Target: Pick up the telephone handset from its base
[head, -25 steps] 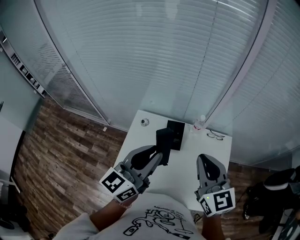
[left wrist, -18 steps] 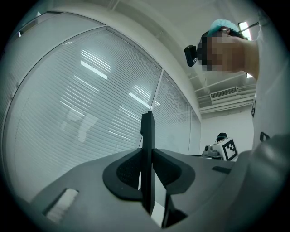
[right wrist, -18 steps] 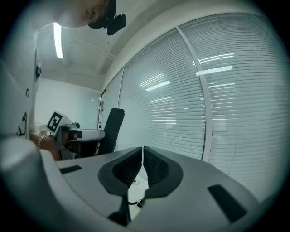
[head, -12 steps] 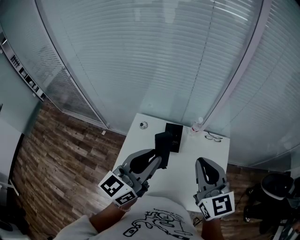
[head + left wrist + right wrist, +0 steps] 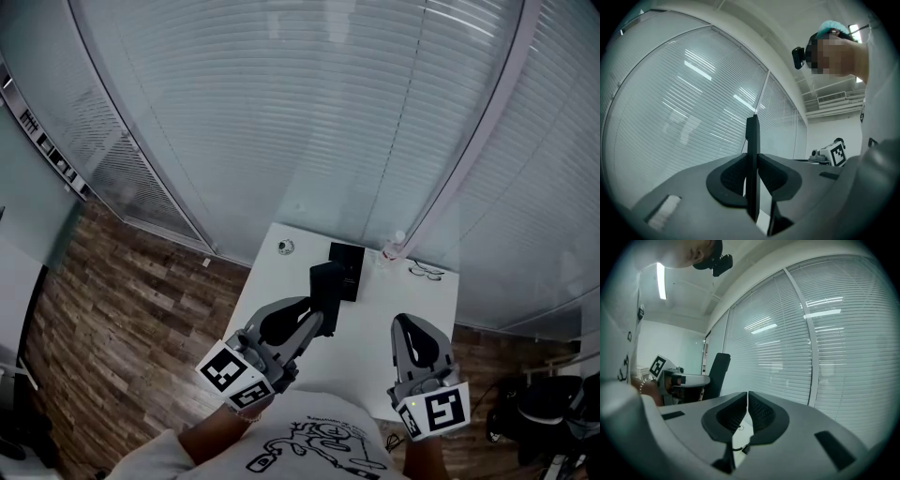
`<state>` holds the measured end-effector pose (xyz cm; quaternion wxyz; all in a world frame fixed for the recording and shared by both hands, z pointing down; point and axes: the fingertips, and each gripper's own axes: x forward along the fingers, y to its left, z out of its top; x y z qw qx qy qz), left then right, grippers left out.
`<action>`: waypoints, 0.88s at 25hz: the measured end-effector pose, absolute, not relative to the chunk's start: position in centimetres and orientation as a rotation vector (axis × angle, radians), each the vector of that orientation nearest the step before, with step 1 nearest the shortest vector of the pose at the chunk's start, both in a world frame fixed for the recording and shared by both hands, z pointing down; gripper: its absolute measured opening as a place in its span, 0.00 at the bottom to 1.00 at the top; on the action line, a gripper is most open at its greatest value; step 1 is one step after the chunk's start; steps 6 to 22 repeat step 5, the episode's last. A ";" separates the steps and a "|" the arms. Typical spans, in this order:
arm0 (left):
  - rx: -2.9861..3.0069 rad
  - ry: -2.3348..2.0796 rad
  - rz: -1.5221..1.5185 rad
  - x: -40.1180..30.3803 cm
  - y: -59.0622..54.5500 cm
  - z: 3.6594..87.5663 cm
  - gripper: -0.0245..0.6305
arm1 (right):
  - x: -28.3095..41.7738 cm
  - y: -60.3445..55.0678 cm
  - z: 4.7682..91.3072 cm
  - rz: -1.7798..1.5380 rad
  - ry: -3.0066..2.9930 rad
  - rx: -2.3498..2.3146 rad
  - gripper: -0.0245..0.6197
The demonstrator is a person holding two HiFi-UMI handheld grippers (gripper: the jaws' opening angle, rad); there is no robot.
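The black telephone handset (image 5: 325,284) is gripped in my left gripper (image 5: 322,322), which is shut on its lower part. In the left gripper view the handset (image 5: 752,140) stands edge-on and upright between the two pads, which press on both its sides. The black telephone base (image 5: 351,270) lies on the white table (image 5: 281,281), just right of and behind the handset. My right gripper (image 5: 406,326) hovers over the table's front right, shut with nothing between its pads (image 5: 754,409). From the right gripper view the handset (image 5: 717,375) rises above the left gripper (image 5: 693,379).
A clear water bottle (image 5: 398,246) and a pair of glasses (image 5: 425,273) sit at the table's far right. A small round object (image 5: 285,247) lies at the far left corner. Glass walls with blinds close the back. Wooden floor runs along the left.
The head view has shifted slightly. Both grippers and the handset keep their places. A dark shape on the floor at the lower right has moved further right and down.
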<state>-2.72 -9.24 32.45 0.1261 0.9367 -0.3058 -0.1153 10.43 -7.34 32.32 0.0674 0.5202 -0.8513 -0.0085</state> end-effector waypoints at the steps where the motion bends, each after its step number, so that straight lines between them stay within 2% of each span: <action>1: 2.727 -0.889 -0.336 -2.7 -9.2 32.5 0.14 | 10.5 -7.3 32.3 -0.026 -2.565 1.568 0.05; 22: 2.726 -0.885 -0.334 -2.4 -9.2 32.6 0.14 | 10.7 -7.3 32.4 -0.026 -2.562 1.568 0.05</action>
